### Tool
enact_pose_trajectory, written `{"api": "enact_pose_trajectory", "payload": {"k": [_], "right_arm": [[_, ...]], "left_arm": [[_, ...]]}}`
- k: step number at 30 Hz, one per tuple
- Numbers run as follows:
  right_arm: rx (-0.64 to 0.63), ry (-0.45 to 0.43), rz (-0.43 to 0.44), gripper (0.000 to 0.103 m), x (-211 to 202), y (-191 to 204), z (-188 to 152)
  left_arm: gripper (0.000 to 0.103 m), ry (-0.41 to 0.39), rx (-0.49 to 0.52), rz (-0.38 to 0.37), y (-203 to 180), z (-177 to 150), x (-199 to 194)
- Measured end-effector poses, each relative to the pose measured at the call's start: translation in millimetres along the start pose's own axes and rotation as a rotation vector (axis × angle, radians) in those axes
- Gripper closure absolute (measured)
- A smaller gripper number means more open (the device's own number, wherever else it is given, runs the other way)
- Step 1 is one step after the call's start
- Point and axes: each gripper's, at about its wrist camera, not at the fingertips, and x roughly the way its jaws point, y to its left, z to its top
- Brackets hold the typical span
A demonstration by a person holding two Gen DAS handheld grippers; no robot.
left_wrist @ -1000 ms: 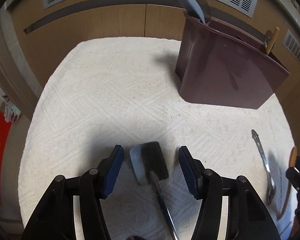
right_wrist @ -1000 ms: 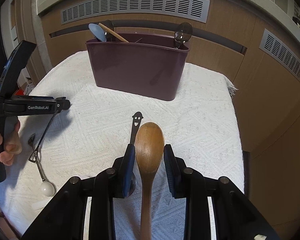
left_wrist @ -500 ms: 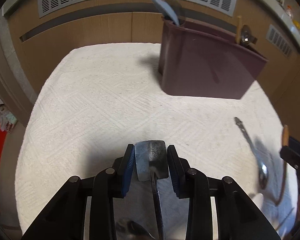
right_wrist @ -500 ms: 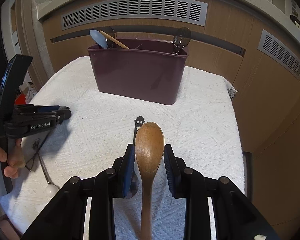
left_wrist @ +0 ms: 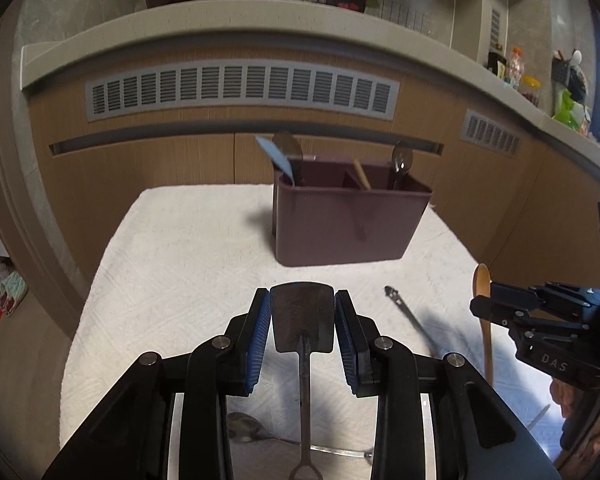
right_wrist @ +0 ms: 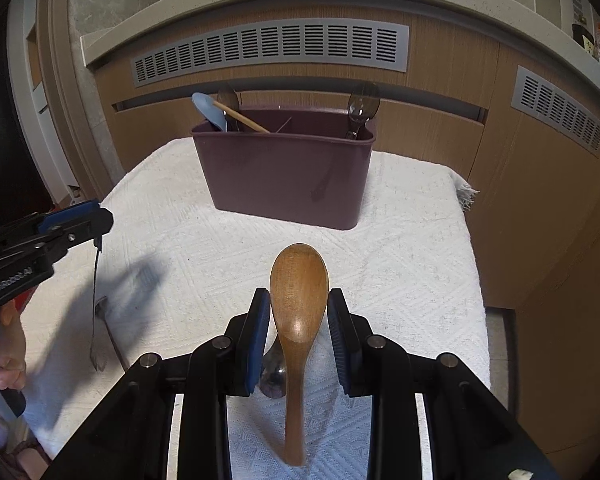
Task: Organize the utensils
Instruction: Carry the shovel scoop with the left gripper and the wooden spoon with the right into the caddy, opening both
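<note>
My left gripper (left_wrist: 302,300) is shut on the flat head of a small metal shovel-shaped spoon (left_wrist: 302,322), held above the white cloth (left_wrist: 188,280). Seen from the right wrist, this spoon (right_wrist: 96,300) hangs handle-down from the left gripper (right_wrist: 100,220). My right gripper (right_wrist: 298,300) is shut on the bowl of a wooden spoon (right_wrist: 298,292), just above the cloth. A maroon divided utensil caddy (right_wrist: 284,176) stands at the far side, beyond both grippers. It holds a blue spoon (right_wrist: 208,110), a wooden stick and a dark clear spoon (right_wrist: 362,106).
A black-handled spoon (left_wrist: 408,316) lies on the cloth between the grippers, its bowl under the right one (right_wrist: 274,376). Another metal spoon (right_wrist: 112,328) lies below the left gripper. Wooden cabinets with vents rise behind the table. A hand (right_wrist: 8,344) grips the left tool.
The left jaws closed on the shovel spoon's head and lifted it off the cloth, the view tilting up toward the caddy. The right gripper stayed nearly still with the wooden spoon.
</note>
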Motion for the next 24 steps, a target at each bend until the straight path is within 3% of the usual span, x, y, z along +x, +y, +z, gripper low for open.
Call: {"api": "enact_pose_trajectory", "payload": {"k": [17, 21, 24], "right_arm": [[-0.016, -0.127, -0.033, 0.077, -58.3, 2.5, 18.2], [-0.028, -0.160, -0.034, 0.077, -70.1, 6.2, 28.4], [-0.058, -0.220, -0.047, 0.077, -89.2, 9.3, 47.9]], "left_arm": [[0.070, -0.111, 0.030, -0.039, -18.8, 23.9, -52.5], [0.070, -0.148, 0.037, -0.082, -23.9, 46.5, -67.1], [0.070, -0.231, 0.058, -0.107, -30.6, 82.1, -87.8]]}}
